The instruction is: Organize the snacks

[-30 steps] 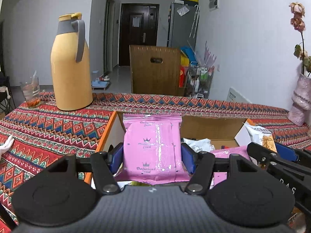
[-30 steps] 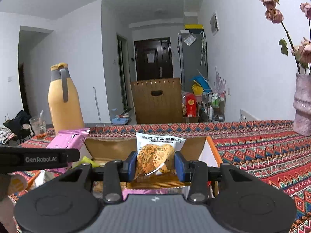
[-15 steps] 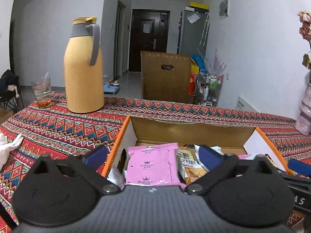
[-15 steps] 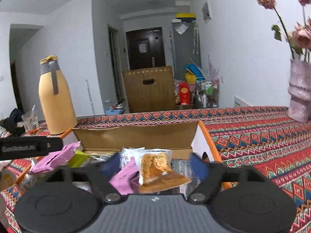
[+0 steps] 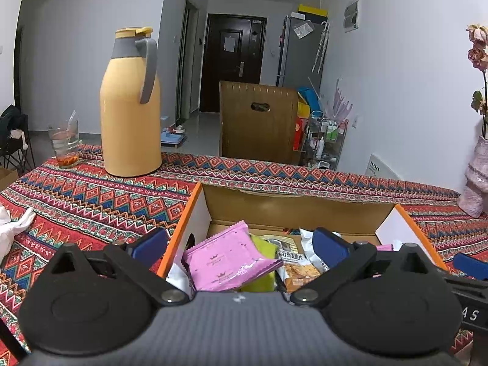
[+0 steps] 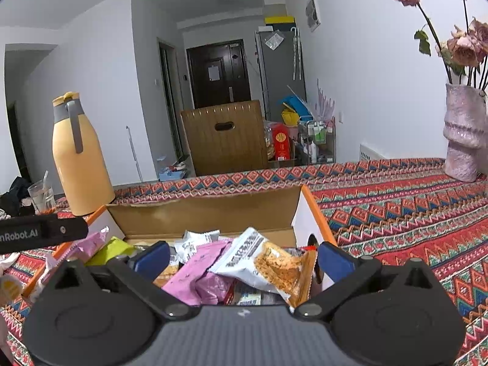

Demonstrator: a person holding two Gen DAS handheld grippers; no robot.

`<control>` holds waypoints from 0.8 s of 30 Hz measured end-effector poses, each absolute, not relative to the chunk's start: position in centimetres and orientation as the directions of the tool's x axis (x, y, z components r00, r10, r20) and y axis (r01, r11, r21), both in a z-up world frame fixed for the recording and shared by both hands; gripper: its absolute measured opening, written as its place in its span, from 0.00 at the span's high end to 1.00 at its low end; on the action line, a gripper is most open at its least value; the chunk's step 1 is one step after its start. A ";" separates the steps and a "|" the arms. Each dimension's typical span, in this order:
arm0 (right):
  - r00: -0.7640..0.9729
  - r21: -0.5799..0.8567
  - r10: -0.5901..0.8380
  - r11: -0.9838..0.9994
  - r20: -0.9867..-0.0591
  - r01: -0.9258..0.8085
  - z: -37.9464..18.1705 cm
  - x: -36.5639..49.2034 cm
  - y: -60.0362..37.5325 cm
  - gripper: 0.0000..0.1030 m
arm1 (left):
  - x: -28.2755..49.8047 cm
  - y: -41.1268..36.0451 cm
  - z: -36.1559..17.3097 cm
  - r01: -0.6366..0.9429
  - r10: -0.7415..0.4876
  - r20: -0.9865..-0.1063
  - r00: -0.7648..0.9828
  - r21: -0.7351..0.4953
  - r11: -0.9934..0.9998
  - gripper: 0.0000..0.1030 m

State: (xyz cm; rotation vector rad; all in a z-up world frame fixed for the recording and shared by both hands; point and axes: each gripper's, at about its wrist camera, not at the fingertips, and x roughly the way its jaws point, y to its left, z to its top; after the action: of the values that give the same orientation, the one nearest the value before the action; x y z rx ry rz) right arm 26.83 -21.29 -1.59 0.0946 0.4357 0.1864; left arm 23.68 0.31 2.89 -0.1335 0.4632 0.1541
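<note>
An open cardboard box (image 5: 292, 207) with orange rims sits on the patterned tablecloth and holds several snack packets. My left gripper (image 5: 241, 247) is open and empty above the box's left part. A pink snack packet (image 5: 227, 260) lies loose on the pile below it. My right gripper (image 6: 242, 257) is open and empty above the box's (image 6: 207, 213) right part. A white and orange cracker packet (image 6: 268, 262) lies on the pile there, beside another pink packet (image 6: 198, 274).
A tall yellow thermos (image 5: 129, 106) and a glass (image 5: 65, 141) stand on the table at the back left. A pink vase of dried roses (image 6: 462, 134) stands at the right. A wooden chair back (image 5: 257, 122) is behind the table.
Both grippers opened. The left let go of the pink packet and the right let go of the cracker packet; both packets dropped onto the pile in the box.
</note>
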 end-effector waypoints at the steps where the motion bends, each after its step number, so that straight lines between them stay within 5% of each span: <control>1: 0.893 0.129 0.198 0.979 -0.403 -0.158 -1.3 26.6 -21.3 0.00 | 23.4 0.2 3.1 -0.179 0.120 -0.451 0.885 -0.091 0.980 0.00; 24: 0.900 0.124 0.225 0.973 -0.374 -0.192 1.9 16.0 -23.1 0.00 | 12.0 0.7 5.3 -0.124 0.078 -0.419 0.905 -0.085 0.989 0.00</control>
State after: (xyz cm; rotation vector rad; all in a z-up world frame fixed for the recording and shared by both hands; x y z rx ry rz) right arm 16.00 -23.08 1.85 0.0848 0.3964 0.2165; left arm 12.01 0.70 5.28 -0.1109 0.4274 0.1046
